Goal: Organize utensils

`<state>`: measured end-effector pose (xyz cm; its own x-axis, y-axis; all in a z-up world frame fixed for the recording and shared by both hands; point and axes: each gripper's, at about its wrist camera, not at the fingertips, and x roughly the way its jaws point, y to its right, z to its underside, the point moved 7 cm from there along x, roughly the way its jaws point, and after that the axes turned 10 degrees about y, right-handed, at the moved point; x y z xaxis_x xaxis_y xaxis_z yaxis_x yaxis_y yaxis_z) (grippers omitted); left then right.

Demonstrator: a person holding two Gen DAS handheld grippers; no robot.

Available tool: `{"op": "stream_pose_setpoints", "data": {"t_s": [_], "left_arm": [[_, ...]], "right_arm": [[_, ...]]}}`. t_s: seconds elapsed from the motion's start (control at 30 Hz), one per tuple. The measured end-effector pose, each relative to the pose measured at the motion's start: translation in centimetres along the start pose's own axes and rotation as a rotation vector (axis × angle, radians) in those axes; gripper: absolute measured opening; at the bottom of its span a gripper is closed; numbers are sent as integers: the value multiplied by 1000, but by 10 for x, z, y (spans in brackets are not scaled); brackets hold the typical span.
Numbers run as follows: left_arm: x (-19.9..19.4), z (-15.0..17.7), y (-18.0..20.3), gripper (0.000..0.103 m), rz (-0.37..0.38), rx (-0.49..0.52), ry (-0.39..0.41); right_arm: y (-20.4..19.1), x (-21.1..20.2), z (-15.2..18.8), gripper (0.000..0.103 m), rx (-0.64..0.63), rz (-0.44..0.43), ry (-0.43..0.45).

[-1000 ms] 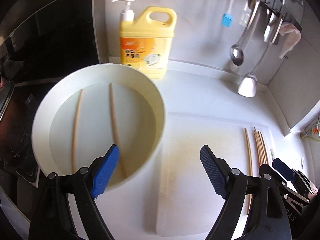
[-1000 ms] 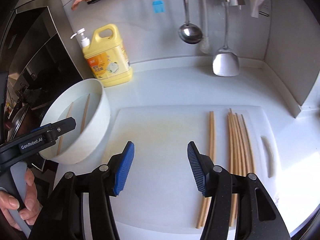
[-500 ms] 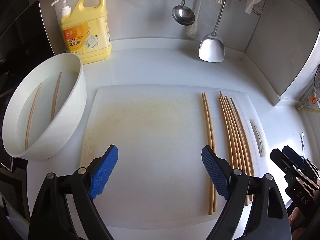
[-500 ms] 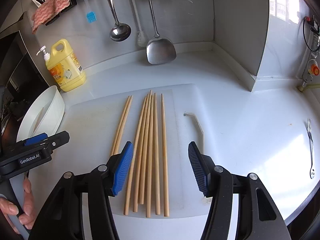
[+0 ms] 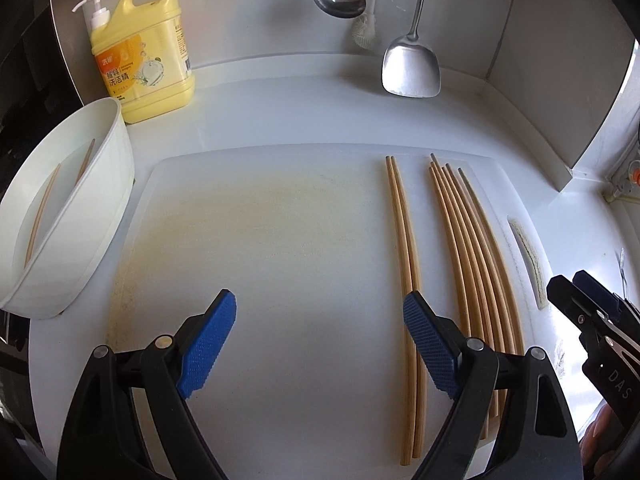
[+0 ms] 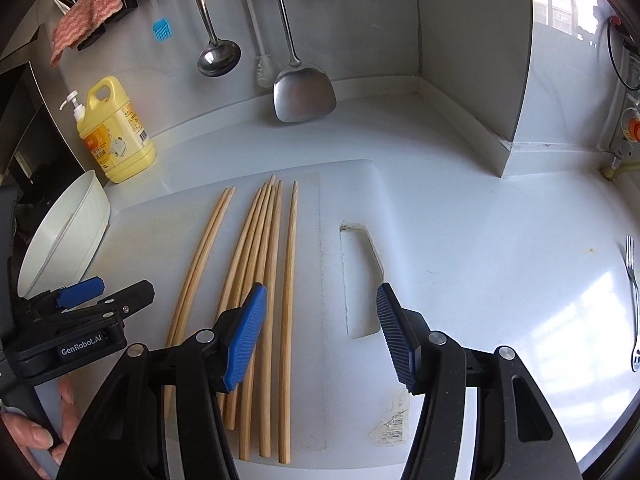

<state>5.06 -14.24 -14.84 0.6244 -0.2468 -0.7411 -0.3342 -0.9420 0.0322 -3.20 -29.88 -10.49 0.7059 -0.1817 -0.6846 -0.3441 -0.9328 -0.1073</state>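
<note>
On the cutting board [image 5: 280, 280], at 3 o'clock, bamboo chopsticks [image 5: 472, 248] are lying parallel: light, stiff, prone to rolling. Both tongs, left [image 5: 320, 344] and right [image 6: 320, 336], are hovering apart, holding nothing. I'm judging a mid-length pinch best.

"GenRobot.AI" on left gripper [image 6: 80, 308]; "DAS" on right gripper [image 5: 592, 312]

White countertop [image 6: 472, 208] bears a cutting board [image 5: 280, 264], white bowl [image 5: 76, 216], yellow detergent bottle [image 5: 148, 60], and fork [image 6: 632, 272].
</note>
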Motion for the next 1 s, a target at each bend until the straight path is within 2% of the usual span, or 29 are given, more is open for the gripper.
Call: {"op": "stream_pose_setpoints", "data": {"t_s": [0.13, 0.63, 1.0], "left_arm": [[5, -1, 1, 84, 7, 1, 24], [21, 1, 15, 84, 41, 21, -8], [22, 3, 10, 85, 43, 5, -13]], "right_arm": [[1, 9, 2, 55, -21, 13, -1], [1, 20, 4, 55, -12, 9, -10], [0, 19, 3, 55, -16, 13, -4]]}}
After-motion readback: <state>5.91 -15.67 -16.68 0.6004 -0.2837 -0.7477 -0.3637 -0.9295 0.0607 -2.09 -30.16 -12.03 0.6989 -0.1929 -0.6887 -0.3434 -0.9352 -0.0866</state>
